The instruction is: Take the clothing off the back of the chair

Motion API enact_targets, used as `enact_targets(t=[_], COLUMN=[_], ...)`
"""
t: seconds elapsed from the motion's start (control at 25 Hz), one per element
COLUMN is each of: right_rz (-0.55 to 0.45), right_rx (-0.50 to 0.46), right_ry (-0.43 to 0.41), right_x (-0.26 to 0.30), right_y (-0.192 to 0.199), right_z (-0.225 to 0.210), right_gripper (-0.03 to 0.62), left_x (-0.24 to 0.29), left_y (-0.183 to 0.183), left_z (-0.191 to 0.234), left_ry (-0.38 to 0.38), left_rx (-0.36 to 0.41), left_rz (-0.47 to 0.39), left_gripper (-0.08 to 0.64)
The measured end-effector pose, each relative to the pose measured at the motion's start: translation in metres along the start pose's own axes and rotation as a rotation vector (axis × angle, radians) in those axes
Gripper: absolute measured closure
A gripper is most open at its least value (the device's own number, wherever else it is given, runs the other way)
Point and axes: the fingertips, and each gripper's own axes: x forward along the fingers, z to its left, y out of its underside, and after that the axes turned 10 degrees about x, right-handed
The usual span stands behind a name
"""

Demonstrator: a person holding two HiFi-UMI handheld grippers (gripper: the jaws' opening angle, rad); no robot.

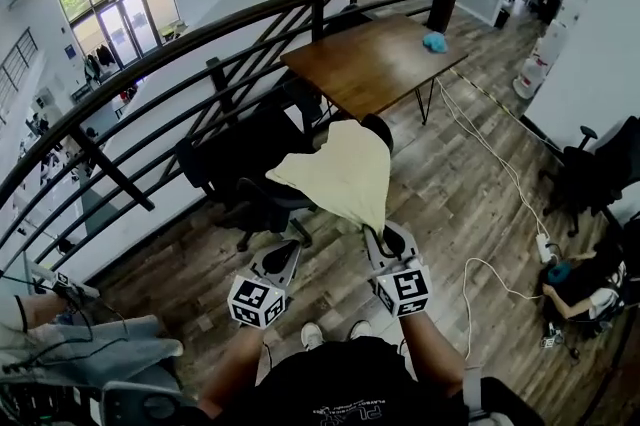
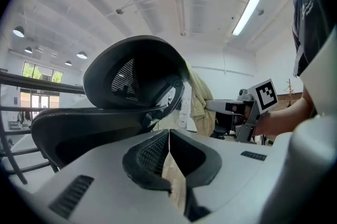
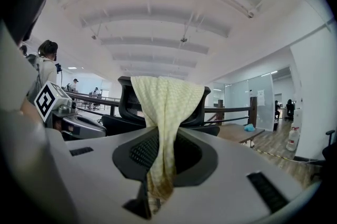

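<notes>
A pale yellow cloth (image 1: 340, 174) hangs over the back of a black mesh office chair (image 1: 235, 164), just in front of me. My right gripper (image 1: 383, 236) is shut on the cloth's lower edge. In the right gripper view the cloth (image 3: 166, 107) runs taut from the chair back (image 3: 126, 99) down between the jaws of the right gripper (image 3: 160, 168). My left gripper (image 1: 287, 252) hovers beside it, behind the chair seat, shut and holding nothing. In the left gripper view, the left gripper (image 2: 169, 157) has its pads together, with the chair back (image 2: 131, 75) and the cloth (image 2: 202, 107) beyond.
A wooden table (image 1: 370, 64) with a blue object (image 1: 434, 42) stands past the chair. A dark railing (image 1: 200, 44) runs along the left. A white cable (image 1: 480, 154) trails over the wood floor. Another black chair (image 1: 600, 169) and a seated person (image 1: 580, 284) are at the right.
</notes>
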Motion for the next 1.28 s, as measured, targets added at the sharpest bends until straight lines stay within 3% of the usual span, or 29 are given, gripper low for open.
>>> enact_targets(t=[0.32,0.84,1.28], right_rz=[-0.018,-0.023,-0.046], right_rx=[0.023,0.022,-0.006], right_ry=[0.002,-0.078,-0.116], right_x=[-0.025,-0.08,-0.119], right_y=[0.002,0.001,-0.01], right_z=[0.01,0.008,0.008], right_gripper=[0.52,0.52,0.52], left_x=[-0.009,-0.05,-0.079], left_y=[0.008,0.006,-0.003], left_z=[-0.016,-0.075,-0.109], left_ry=[-0.011,-0.166,-0.232], left_rx=[-0.001,-0.047,-0.042], left_rz=[0.001,-0.017,-0.025], left_gripper=[0.546,0.546,0.546])
